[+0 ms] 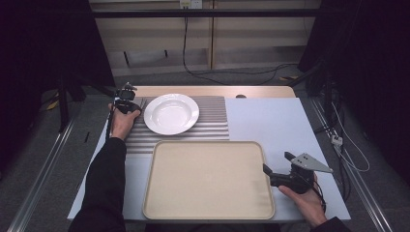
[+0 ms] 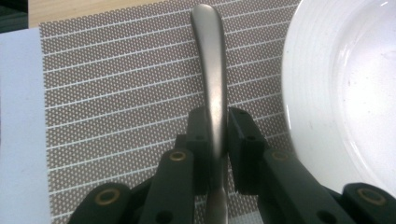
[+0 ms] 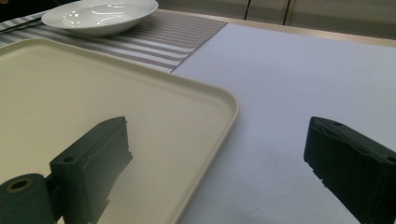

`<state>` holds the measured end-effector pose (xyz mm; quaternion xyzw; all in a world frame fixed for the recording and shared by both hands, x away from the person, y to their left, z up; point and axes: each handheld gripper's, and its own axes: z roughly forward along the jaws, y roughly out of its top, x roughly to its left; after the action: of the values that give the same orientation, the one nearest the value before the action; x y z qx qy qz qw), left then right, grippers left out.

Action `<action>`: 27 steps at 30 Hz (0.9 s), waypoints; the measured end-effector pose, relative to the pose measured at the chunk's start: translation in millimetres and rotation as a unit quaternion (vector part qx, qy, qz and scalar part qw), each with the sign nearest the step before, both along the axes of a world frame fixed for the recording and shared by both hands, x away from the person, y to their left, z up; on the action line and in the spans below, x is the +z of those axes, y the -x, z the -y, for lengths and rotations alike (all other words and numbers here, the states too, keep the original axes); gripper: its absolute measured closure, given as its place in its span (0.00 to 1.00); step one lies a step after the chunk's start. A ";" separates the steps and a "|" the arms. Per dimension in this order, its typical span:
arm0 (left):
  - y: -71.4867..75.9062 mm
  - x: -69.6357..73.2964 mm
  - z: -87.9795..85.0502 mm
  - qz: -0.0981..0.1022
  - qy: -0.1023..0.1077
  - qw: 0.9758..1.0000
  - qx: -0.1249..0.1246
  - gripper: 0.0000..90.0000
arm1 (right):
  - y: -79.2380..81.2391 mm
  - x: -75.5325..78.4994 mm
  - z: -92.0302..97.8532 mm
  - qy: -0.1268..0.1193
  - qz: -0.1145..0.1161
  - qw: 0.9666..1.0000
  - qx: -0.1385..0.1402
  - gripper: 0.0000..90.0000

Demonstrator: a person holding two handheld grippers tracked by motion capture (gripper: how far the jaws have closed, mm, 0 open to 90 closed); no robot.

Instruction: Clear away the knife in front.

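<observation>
We are pinching the utensil handle (image 2: 211, 79) in the left gripper (image 2: 215, 140) at the plate's (image 1: 171, 113) nine o'clock; lifting level matters, while the right gripper (image 3: 219, 163) is gaping wide.

Count on the bench (image 1: 270, 121): one white plate (image 1: 171, 113), one striped placemat (image 1: 212, 123), one cream tray (image 1: 208, 180), one piece of metal cutlery (image 2: 211, 79), its working end hidden. Two grippers were present: left gripper (image 2: 215, 135), right gripper (image 3: 219, 163).
</observation>
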<state>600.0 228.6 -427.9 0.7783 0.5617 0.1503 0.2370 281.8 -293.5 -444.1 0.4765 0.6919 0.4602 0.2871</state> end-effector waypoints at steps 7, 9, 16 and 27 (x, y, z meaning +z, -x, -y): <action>3.1 8.5 -1.3 0.006 0.005 1.000 -0.011 0.89 | -0.5 0.0 -0.7 0.001 0.000 1.000 0.001 0.07; 4.1 10.0 -1.6 0.006 0.007 1.000 -0.013 0.89 | -0.5 0.0 -0.8 0.001 0.000 1.000 0.001 0.07; 8.2 17.7 -1.8 0.008 0.007 1.000 -0.030 0.89 | -0.8 -0.1 -0.7 0.001 0.000 1.000 0.001 0.07; 23.7 25.9 -4.0 0.019 0.024 0.998 -0.053 0.89 | -0.7 0.2 -1.8 0.004 0.001 1.000 0.002 0.07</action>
<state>576.2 232.5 -401.9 0.7981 0.5183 0.1385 0.2742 282.5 -291.7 -443.9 0.4733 0.6946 0.4582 0.2891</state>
